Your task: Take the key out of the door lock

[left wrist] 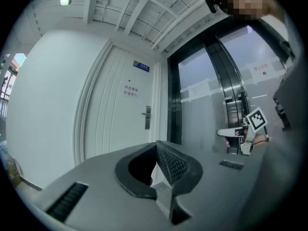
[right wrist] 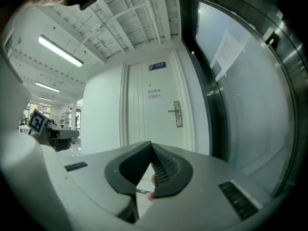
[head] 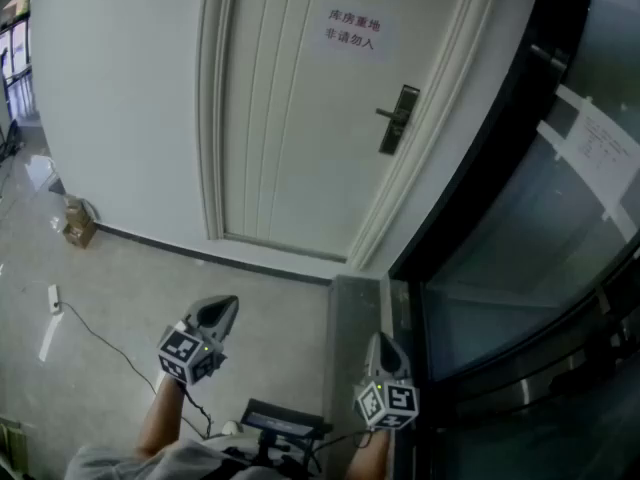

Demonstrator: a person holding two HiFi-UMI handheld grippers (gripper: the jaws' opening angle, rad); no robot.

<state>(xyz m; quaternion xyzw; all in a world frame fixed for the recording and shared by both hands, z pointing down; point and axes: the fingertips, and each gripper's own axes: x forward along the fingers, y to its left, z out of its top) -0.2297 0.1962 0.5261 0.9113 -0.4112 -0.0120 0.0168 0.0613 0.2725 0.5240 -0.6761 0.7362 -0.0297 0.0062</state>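
Well below the door lock (head: 398,120), held the left gripper (head: 228,306) clenched on nothing and the right gripper (head: 381,340) likewise squeezed together, empty. Could not make out the key at that lock (too small), nor its long axis or heading.
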